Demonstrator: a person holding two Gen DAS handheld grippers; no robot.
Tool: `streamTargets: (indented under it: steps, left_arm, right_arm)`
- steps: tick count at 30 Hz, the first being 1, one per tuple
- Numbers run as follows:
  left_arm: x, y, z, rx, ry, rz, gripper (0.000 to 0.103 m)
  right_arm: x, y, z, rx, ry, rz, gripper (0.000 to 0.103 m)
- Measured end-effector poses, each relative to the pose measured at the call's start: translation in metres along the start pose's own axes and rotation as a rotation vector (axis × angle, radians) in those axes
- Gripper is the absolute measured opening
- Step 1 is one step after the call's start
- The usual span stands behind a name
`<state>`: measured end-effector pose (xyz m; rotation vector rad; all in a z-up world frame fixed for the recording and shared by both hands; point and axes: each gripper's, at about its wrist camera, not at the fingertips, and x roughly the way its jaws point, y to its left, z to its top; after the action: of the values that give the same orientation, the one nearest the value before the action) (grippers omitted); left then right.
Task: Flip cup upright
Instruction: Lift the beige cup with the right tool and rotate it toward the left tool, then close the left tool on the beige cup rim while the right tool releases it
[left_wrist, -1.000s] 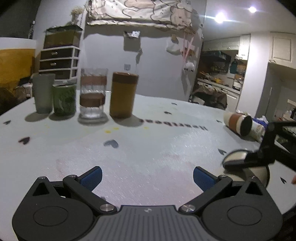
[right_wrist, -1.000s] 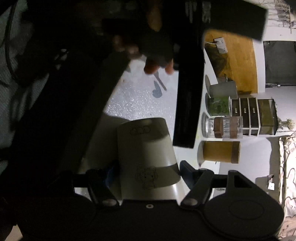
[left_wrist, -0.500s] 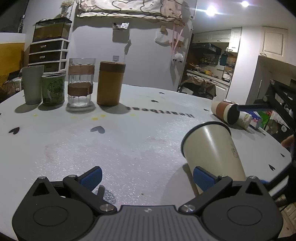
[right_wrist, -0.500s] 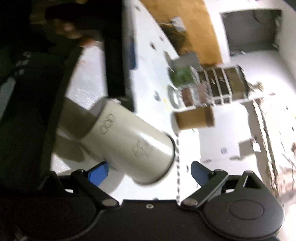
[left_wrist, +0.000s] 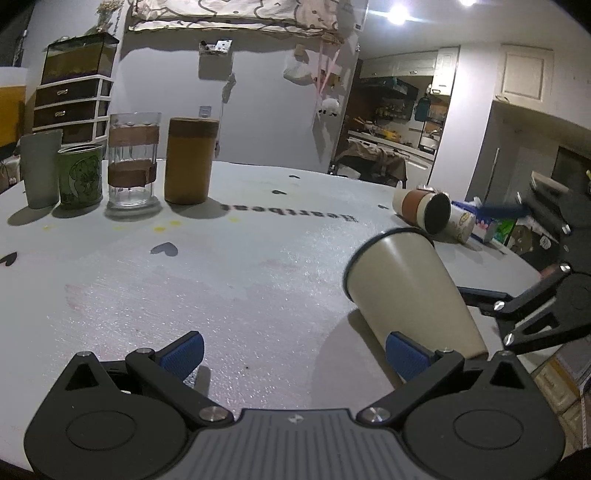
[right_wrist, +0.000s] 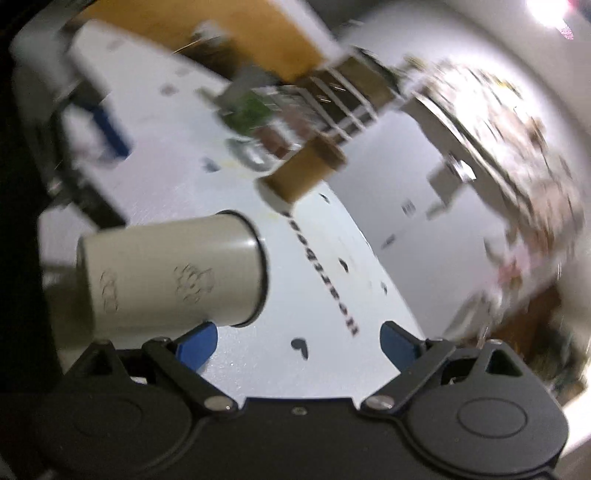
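Observation:
A cream paper cup (left_wrist: 410, 288) with a dark rim stands on the white table near its right edge, mouth up and leaning left in the fisheye view. My left gripper (left_wrist: 295, 350) is open and empty; its right blue pad (left_wrist: 406, 356) sits just in front of the cup's base. My right gripper (left_wrist: 517, 306) is seen at the far right, beside the cup and apart from it. In the blurred, rolled right wrist view the cup (right_wrist: 173, 273) lies left of my open right gripper (right_wrist: 299, 339), outside its pads.
At the back left stand a grey cup (left_wrist: 40, 168), a green tin (left_wrist: 81, 175), a glass with brown bands (left_wrist: 133, 162) and a tan canister (left_wrist: 190, 160). A brown-sleeved cup (left_wrist: 424, 210) lies on its side at the right, by colourful packets (left_wrist: 491, 223).
The cream cup went from held in my right gripper to standing free on the table. My right gripper opened, drew back and rolled. The left gripper stayed open, shifting slightly.

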<state>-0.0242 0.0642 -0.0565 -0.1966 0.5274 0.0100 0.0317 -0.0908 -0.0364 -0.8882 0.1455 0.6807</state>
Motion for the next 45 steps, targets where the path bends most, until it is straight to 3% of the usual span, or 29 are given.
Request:
streamTargets:
  steps: [5,10,13,16,17,20,23,27,33,38,42,45]
  left_arm:
    - [0.000,0.007,0.005,-0.062,-0.006,-0.041,0.103]
    - [0.001,0.010,0.011,-0.110,-0.013,-0.050,0.101]
    - [0.002,0.011,0.017,-0.129,-0.012,-0.069,0.098]
    - [0.001,0.009,0.024,-0.126,-0.019,-0.099,0.097]
    - [0.002,0.007,0.027,-0.129,-0.019,-0.120,0.097]
    - [0.009,0.003,0.038,-0.157,0.005,-0.195,0.095]
    - [0.025,-0.002,0.049,-0.242,0.070,-0.290,0.094]
    - [0.054,-0.011,0.058,-0.339,0.177,-0.359,0.090]
    - [0.087,-0.026,0.055,-0.387,0.273,-0.378,0.089]
    - [0.100,-0.030,0.054,-0.381,0.292,-0.379,0.083]
    - [0.092,-0.030,0.053,-0.357,0.262,-0.369,0.078]
    - [0.072,-0.028,0.053,-0.294,0.185,-0.347,0.078]
  right_arm:
    - [-0.023,-0.019,-0.024,0.415,-0.003,0.019,0.081]
    - [-0.039,-0.034,-0.047,0.966,-0.034,0.165,0.080]
    - [-0.035,-0.024,-0.056,1.168,-0.041,0.255,0.078]
    - [-0.025,-0.007,-0.057,1.232,0.014,0.249,0.076]
    - [-0.023,-0.003,-0.058,1.250,0.027,0.264,0.069]
    - [-0.022,0.004,-0.063,1.311,0.000,0.317,0.061]
    - [-0.021,0.005,-0.067,1.342,-0.014,0.323,0.061]
    - [-0.021,0.007,-0.068,1.342,-0.026,0.320,0.060]
    - [-0.023,0.009,-0.071,1.335,-0.051,0.315,0.060]
    - [-0.024,0.012,-0.067,1.301,-0.062,0.310,0.060]
    - [-0.025,0.014,-0.064,1.264,-0.069,0.293,0.060]
    - [-0.027,0.016,-0.059,1.226,-0.081,0.288,0.059]
